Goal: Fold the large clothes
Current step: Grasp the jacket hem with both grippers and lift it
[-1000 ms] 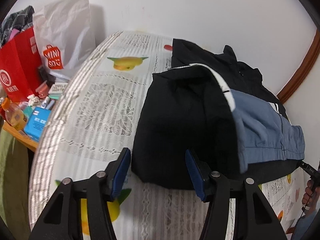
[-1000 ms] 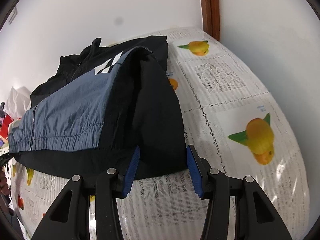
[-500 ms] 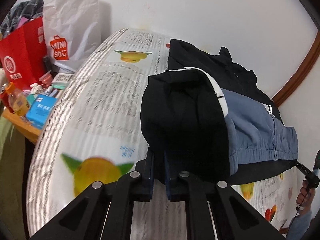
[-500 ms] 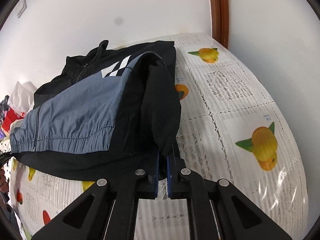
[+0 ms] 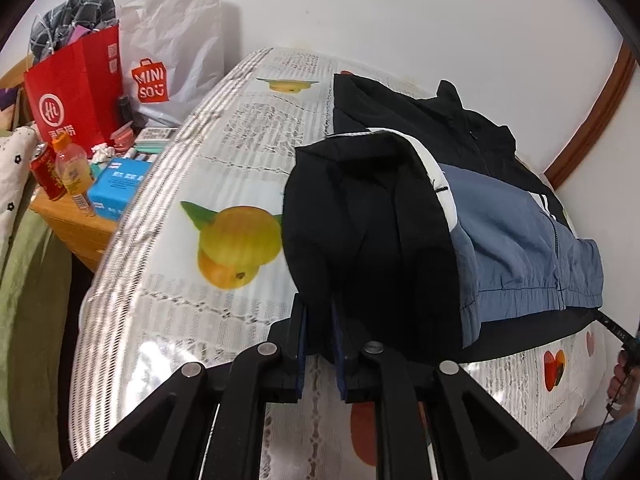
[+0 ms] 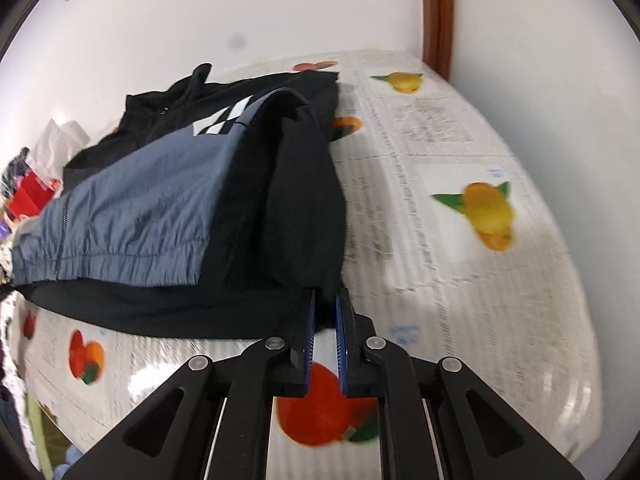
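Observation:
A black and blue-grey jacket [image 5: 368, 220] lies folded on the fruit-print tablecloth [image 5: 224, 152], sleeves turned in. My left gripper [image 5: 318, 308] pinches the black hem at the jacket's near left corner. Its jaws are opening a little, with the cloth still between the pads. In the right wrist view the jacket [image 6: 140, 216] spreads to the left over the tablecloth [image 6: 440, 240]. My right gripper [image 6: 325, 300] holds the black fabric at the near right corner. Its jaws are also opening slightly, cloth between them.
Left of the table a wooden stand [image 5: 76, 228] carries a red bag [image 5: 76, 92], a white shopping bag [image 5: 176, 52], a bottle [image 5: 74, 172], a can [image 5: 48, 172] and a blue box [image 5: 118, 184]. A brown door frame [image 6: 438, 16] runs up the wall. A person's hand [image 5: 624, 364] shows at the right edge.
Both grippers were open around the jacket's near hem corners, then closed on the fabric. Both have since drawn back along the table with the hem in their pads.

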Action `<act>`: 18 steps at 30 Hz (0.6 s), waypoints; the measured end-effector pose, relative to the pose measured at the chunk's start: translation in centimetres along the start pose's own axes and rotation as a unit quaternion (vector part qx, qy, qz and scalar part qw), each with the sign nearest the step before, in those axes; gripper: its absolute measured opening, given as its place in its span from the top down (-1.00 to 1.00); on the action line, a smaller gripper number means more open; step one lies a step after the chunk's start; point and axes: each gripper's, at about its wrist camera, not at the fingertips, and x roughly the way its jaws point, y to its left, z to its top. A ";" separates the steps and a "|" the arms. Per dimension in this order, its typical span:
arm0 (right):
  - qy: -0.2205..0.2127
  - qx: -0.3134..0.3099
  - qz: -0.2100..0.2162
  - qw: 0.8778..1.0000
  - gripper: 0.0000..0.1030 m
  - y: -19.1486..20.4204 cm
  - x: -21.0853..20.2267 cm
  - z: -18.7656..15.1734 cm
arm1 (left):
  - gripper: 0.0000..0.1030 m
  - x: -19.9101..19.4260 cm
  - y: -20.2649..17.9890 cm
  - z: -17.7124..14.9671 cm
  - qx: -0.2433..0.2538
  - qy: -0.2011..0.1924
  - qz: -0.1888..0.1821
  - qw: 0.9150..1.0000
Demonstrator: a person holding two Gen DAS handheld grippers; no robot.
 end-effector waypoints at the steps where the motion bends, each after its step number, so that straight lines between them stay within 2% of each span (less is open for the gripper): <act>1: -0.003 -0.007 -0.019 1.000 0.82 0.2 -0.5 0.1 | 0.74 -0.3 0.1 0.0 -0.001 -0.001 -0.001 1.000; 3: -0.014 -0.020 -0.052 0.998 0.82 0.5 -1.8 0.4 | 0.72 -0.9 0.0 0.2 -0.001 -0.005 0.002 1.000; 5: -0.033 -0.025 -0.053 0.998 0.80 1.0 -3.3 0.9 | 0.68 -1.7 -0.3 0.5 0.006 -0.018 0.004 1.000; 7: -0.046 -0.024 -0.033 0.998 0.76 1.6 -4.3 1.7 | 0.39 -2.5 -0.6 0.8 0.008 -0.028 -0.013 0.999; 8: -0.052 -0.026 -0.023 0.998 0.63 2.0 -4.6 2.0 | 0.11 -3.0 -0.9 0.9 0.010 -0.035 -0.029 0.999; 9: -0.056 -0.027 -0.009 0.998 0.48 2.8 -4.6 2.4 | 0.02 -3.3 -1.2 1.0 0.011 -0.041 -0.038 0.998; 10: -0.058 -0.028 0.000 0.998 0.13 3.3 -4.5 2.7 | 0.02 -3.5 -1.6 1.1 0.013 -0.047 -0.045 0.998; 11: -0.063 -0.027 0.010 0.998 -0.01 3.9 -4.4 3.0 | 0.02 -3.5 -2.1 1.2 0.018 -0.049 -0.052 0.997; 15: -0.069 -0.029 0.024 0.997 -0.01 6.4 -2.6 3.8 | 0.02 -2.4 -3.9 1.6 0.023 -0.035 -0.079 0.996; 18: -0.063 -0.018 0.016 0.998 -0.01 6.9 -0.9 4.1 | 0.02 -1.0 -4.7 1.8 0.025 -0.022 -0.078 0.996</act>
